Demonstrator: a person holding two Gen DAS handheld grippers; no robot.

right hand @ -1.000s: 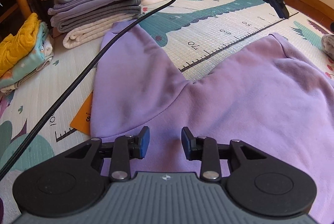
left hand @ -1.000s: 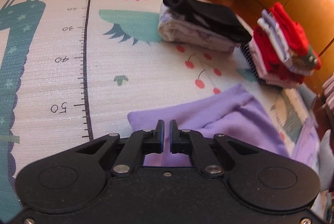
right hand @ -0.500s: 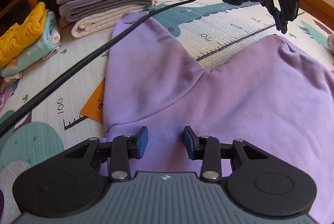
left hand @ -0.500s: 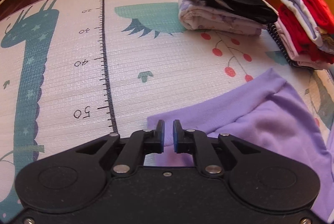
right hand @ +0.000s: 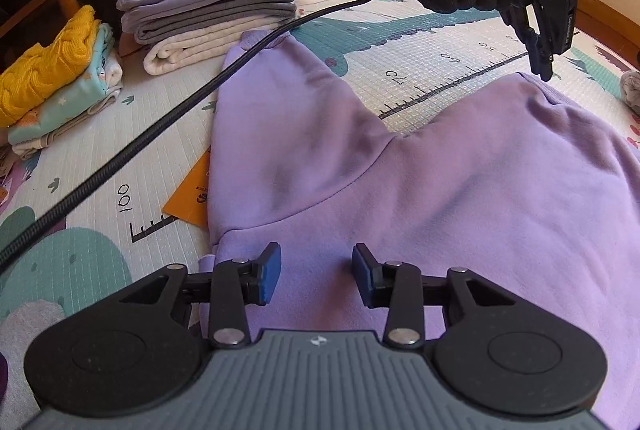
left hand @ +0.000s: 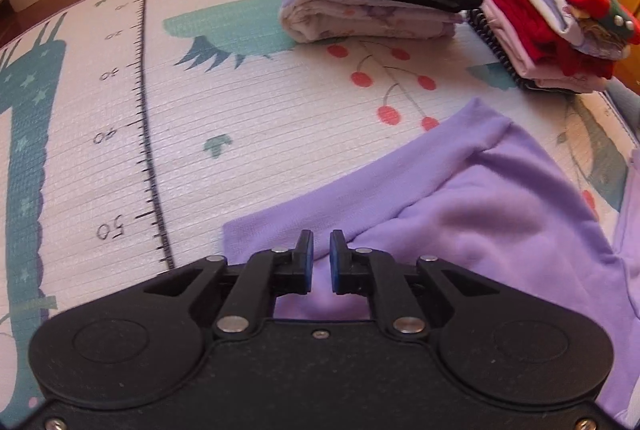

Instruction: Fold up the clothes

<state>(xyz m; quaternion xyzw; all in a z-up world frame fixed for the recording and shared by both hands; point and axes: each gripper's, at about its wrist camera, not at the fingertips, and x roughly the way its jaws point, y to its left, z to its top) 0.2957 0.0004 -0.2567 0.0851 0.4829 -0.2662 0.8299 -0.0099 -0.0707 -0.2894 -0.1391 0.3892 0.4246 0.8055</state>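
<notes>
A: Where are we with the folding?

B: The purple sweatshirt (right hand: pixel 460 181) lies spread flat on the play mat (left hand: pixel 248 117), one sleeve (right hand: pixel 280 101) still stretched out away from its body. We judge none of its folds made yet.

A: And the rest?

B: We count four finished piles around the sweatshirt. Beyond its hem sit a black-topped pile (left hand: pixel 372 5) and a red pile (left hand: pixel 556 25). Beyond the stretched sleeve stand a grey and cream pile (right hand: pixel 216 9) and a yellow and mint pile (right hand: pixel 56 85). So most of the work looks done, with this one garment left to us.

A: The tongs?

B: Our left tongs (left hand: pixel 318 262) are all but closed, a narrow slit between the pads, over the sweatshirt's hem corner; no cloth shows caught in the slit. From the other side we see them hang just above that corner. Our right tongs (right hand: pixel 316 274) are opening above the sweatshirt near the sleeve's root, with nothing pinched between the pads.

A: What remains?

B: Sleeves in, then the body folded and stacked.
</notes>
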